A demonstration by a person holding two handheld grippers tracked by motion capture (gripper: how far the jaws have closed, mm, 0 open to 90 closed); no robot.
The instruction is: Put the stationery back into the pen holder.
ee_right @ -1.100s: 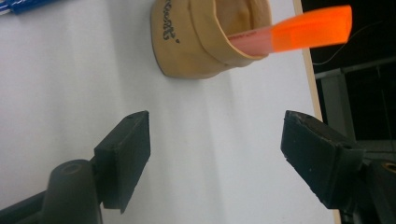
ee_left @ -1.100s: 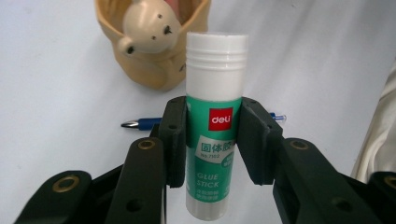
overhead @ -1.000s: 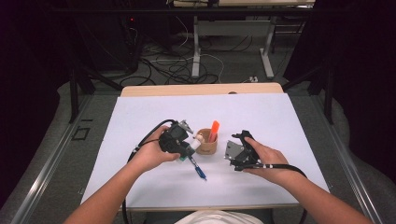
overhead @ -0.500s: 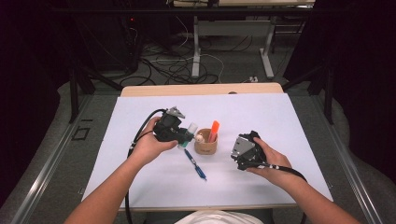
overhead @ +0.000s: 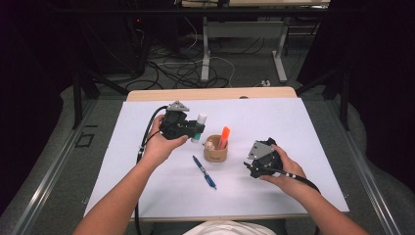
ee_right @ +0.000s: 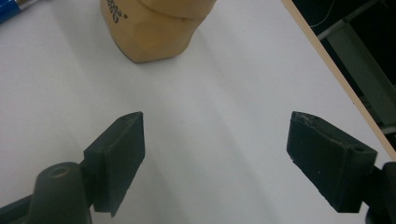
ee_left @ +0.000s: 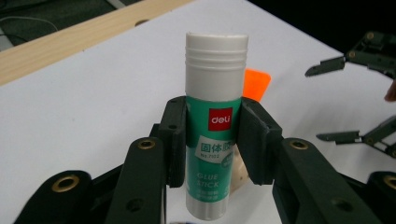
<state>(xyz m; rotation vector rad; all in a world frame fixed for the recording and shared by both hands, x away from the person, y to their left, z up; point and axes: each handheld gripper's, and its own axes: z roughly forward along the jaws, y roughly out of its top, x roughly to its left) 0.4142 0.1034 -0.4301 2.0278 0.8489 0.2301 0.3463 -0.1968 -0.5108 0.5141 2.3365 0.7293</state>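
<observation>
Your left gripper (ee_left: 212, 140) clamps the glue stick (ee_left: 215, 126) upright; carry it over the holder (overhead: 216, 149), right fingers (ee_right: 116, 158) wide and empty.

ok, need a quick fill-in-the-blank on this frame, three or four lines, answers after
1. The left tool is shut on a ____ stick.
2. The orange marker stands in a tan ____.
3. The blue pen lies on the ____ sheet.
4. The right tool has its jaws ____, nothing between them.

Missing words: glue; cup; white; open
</observation>
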